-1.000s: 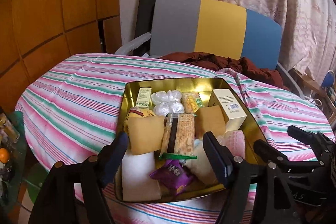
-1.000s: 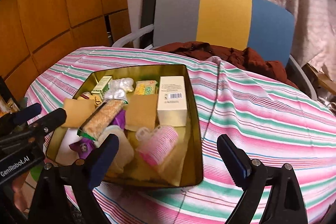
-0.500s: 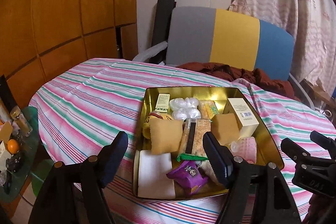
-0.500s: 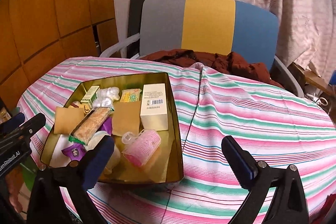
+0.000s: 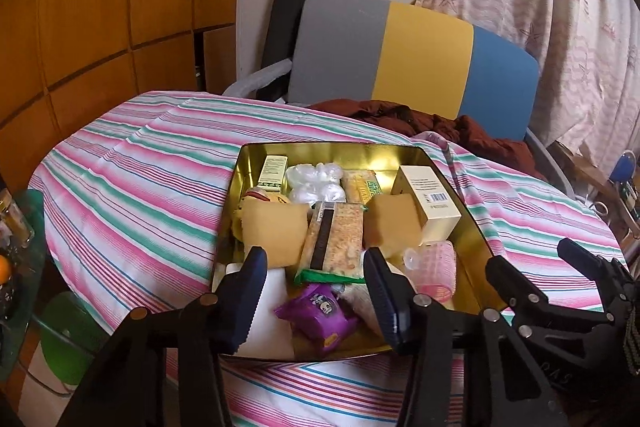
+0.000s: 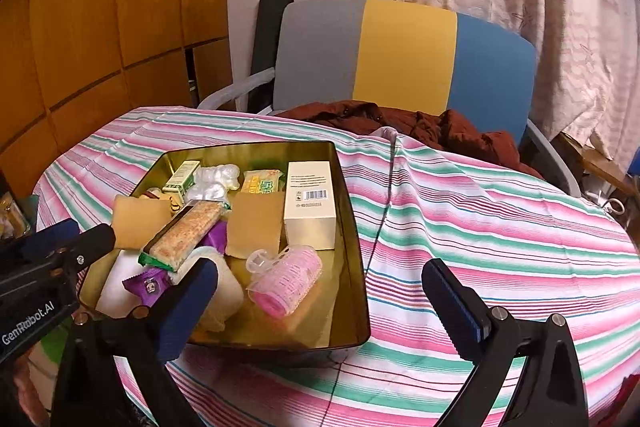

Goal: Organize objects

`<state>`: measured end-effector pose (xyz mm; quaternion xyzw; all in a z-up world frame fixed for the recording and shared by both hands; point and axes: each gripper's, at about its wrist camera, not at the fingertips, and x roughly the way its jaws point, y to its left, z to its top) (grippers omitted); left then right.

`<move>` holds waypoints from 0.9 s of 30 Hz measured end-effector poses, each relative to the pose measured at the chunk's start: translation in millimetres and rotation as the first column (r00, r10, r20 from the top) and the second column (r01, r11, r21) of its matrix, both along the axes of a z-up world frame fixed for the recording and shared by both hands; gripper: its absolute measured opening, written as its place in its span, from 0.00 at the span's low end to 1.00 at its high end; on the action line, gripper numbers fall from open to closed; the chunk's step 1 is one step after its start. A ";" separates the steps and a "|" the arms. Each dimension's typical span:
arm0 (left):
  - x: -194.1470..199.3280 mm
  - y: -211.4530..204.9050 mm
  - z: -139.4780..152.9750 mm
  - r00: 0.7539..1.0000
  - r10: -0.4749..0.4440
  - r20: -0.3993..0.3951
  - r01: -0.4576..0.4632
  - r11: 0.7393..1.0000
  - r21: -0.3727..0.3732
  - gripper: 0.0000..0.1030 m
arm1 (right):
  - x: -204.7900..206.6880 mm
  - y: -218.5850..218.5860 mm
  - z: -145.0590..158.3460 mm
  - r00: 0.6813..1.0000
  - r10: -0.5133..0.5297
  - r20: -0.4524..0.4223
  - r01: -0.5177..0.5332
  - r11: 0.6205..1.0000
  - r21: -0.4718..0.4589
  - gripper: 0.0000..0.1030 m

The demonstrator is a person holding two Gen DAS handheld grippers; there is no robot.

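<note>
A gold metal tray (image 5: 332, 147) (image 6: 256, 151) sits on the striped tablecloth (image 5: 132, 187). It holds a cream box (image 5: 430, 203) (image 6: 310, 201), a pink hair roller (image 5: 434, 273) (image 6: 286, 281), a cereal bar (image 5: 334, 239) (image 6: 186, 233), a purple packet (image 5: 320, 315) (image 6: 146, 285), two tan squares (image 5: 272, 231), bagged white balls (image 5: 316, 179) and a small green box (image 5: 274, 173). My left gripper (image 5: 316, 287) hangs open over the tray's near end, above the purple packet. My right gripper (image 6: 322, 303) is open over the tray's near right corner and holds nothing.
A grey, yellow and blue chair (image 5: 416, 55) with a brown jacket (image 5: 432, 123) stands behind the table. A glass side table (image 5: 20, 251) with jars and an orange is at the left. Bare cloth (image 6: 480, 227) lies right of the tray.
Both grippers drew back from the tray half a second ago and have come forward over its near end again. They stay open, and nothing in the tray has moved.
</note>
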<state>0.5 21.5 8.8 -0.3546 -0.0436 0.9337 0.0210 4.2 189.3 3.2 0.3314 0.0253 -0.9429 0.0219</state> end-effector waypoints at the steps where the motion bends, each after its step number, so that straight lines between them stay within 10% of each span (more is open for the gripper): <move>1: -0.3 -0.5 -0.2 1.000 -0.001 0.002 0.001 1.000 0.002 0.49 | 0.1 -0.8 -0.5 1.000 0.002 0.000 -0.002 1.000 0.002 1.00; 27: -4.3 -6.7 -3.5 0.999 -0.012 -0.040 0.011 0.999 -0.039 0.40 | -8.5 -5.5 -12.4 0.999 0.002 0.041 -0.002 1.000 0.009 1.00</move>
